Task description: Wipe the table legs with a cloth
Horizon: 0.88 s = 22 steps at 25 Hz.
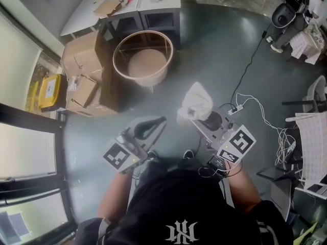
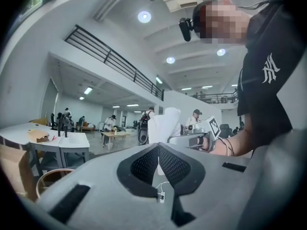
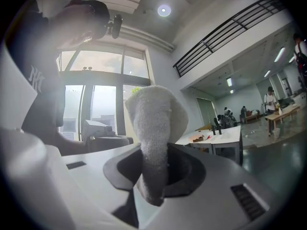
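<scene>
A white cloth (image 1: 198,101) stands up out of my right gripper (image 1: 196,117), which is shut on it above the grey floor. In the right gripper view the cloth (image 3: 153,119) is pinched between the jaws of the right gripper (image 3: 153,162) and flops over at the top. My left gripper (image 1: 161,120) is held level beside it, shut, with nothing in it. The left gripper view shows the left gripper (image 2: 158,146) with its jaws closed together, and the cloth (image 2: 163,123) beyond. White tables (image 1: 127,4) with dark legs stand far ahead, well apart from both grippers.
A round tan tub (image 1: 143,60) sits on the floor ahead. Cardboard boxes (image 1: 84,60) and a yellow case (image 1: 50,92) are stacked at the left by the window. A power strip (image 1: 236,108) and cables lie at the right, near chairs. People stand in the distance.
</scene>
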Each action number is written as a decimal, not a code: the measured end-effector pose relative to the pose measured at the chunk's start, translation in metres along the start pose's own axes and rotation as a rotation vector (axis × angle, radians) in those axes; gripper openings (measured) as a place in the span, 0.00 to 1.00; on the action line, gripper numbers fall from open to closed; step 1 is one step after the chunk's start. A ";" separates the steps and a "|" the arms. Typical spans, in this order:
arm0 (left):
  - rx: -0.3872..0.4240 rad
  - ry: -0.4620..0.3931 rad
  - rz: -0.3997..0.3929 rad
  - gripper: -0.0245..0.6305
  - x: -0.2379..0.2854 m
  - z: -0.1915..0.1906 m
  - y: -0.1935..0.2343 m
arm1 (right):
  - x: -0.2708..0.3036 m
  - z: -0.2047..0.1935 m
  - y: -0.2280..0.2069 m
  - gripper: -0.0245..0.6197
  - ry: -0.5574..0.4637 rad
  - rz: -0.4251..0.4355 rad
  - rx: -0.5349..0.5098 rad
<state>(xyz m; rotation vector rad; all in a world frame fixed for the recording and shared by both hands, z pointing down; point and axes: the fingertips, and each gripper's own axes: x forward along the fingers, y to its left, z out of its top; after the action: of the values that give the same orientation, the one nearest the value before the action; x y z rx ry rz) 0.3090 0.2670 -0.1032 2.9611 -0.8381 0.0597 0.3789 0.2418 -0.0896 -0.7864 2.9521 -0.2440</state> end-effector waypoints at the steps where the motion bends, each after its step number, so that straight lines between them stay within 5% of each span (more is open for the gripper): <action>1: -0.003 0.002 0.013 0.04 0.005 -0.002 -0.003 | -0.006 -0.003 -0.005 0.18 0.004 0.007 0.004; 11: -0.092 0.024 0.038 0.04 0.010 -0.020 0.004 | -0.026 -0.036 -0.053 0.18 0.057 0.015 0.072; 17: -0.119 0.047 0.071 0.04 0.011 -0.059 0.066 | 0.007 -0.062 -0.068 0.18 0.159 -0.015 0.123; 22: -0.159 -0.003 0.036 0.04 0.018 -0.053 0.117 | 0.034 -0.053 -0.094 0.18 0.254 -0.040 0.087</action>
<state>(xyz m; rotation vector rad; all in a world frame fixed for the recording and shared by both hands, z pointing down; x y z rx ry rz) 0.2624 0.1621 -0.0436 2.7992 -0.8532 -0.0090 0.3893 0.1516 -0.0226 -0.8628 3.1344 -0.5071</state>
